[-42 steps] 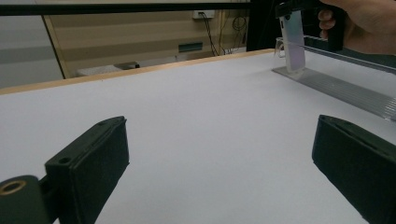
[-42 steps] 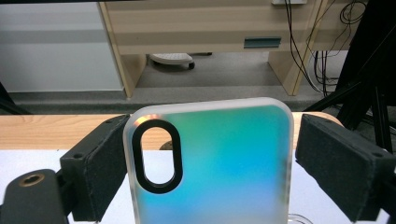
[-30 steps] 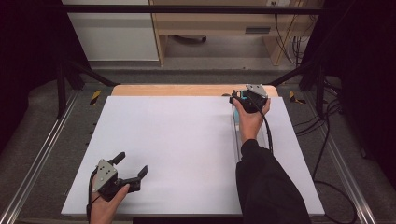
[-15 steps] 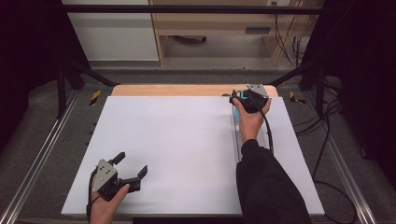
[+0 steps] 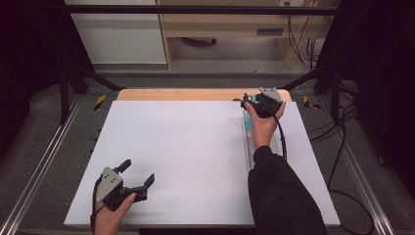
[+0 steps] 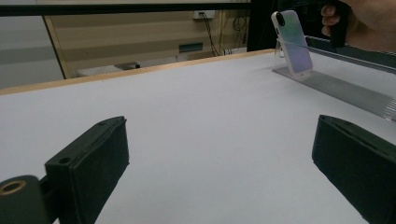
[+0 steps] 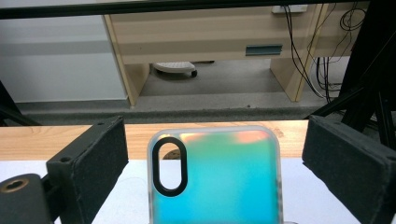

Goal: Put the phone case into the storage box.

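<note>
A phone case (image 7: 217, 175) with an iridescent teal back and a black camera cutout stands upright on a clear plastic rail (image 6: 336, 88) at the far right of the white table (image 5: 186, 147). My right gripper (image 7: 215, 154) is open, with its jaws wide on either side of the case and not touching it. From above, this right gripper (image 5: 254, 108) sits at the table's far right, over the case (image 5: 248, 123). Near the front left corner, my left gripper (image 5: 138, 172) is open with nothing between its jaws. Its own view looks past the left gripper (image 6: 219, 158) to the case (image 6: 293, 42).
A wooden strip (image 5: 195, 94) borders the table's far edge. Beyond it are a wooden cabinet (image 7: 196, 37) and cables (image 5: 303, 44). Metal frame rails (image 5: 39, 166) run along both sides. The person's dark sleeve (image 5: 281, 196) lies over the front right of the table.
</note>
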Motion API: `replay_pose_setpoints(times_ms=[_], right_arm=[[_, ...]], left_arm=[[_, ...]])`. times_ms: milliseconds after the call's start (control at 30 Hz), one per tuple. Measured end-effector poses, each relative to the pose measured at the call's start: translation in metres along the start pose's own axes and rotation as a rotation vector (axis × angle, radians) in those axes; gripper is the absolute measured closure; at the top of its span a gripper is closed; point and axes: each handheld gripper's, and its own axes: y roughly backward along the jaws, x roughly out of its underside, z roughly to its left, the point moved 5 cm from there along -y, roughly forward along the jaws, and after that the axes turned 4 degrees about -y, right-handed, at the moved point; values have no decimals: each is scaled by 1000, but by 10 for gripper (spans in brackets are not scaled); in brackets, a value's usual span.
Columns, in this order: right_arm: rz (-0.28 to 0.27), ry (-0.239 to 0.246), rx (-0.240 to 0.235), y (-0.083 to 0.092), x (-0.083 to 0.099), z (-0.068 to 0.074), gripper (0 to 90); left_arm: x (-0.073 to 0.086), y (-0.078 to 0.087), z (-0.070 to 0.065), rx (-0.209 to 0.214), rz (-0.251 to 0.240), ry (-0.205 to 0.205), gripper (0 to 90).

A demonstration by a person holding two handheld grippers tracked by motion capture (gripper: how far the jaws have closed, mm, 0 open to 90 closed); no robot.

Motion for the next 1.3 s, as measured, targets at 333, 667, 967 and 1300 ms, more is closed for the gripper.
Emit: replay_pose_setpoints(times_ms=[333,667,967,1300], right_arm=[[-20,8,2,5,-6,-2,73],[-27,21,6,10,-9,-1,68],[-30,18,-5,15,-14,-1,59],[-25,21,-20,19,-16,1,53]], left_arm=[[0,0,0,-1,-3,-1,34],[-1,0,0,-1,-3,0,32],[-1,0,0,-1,-6,0,31],[-1,1,0,-1,-7,0,31]])
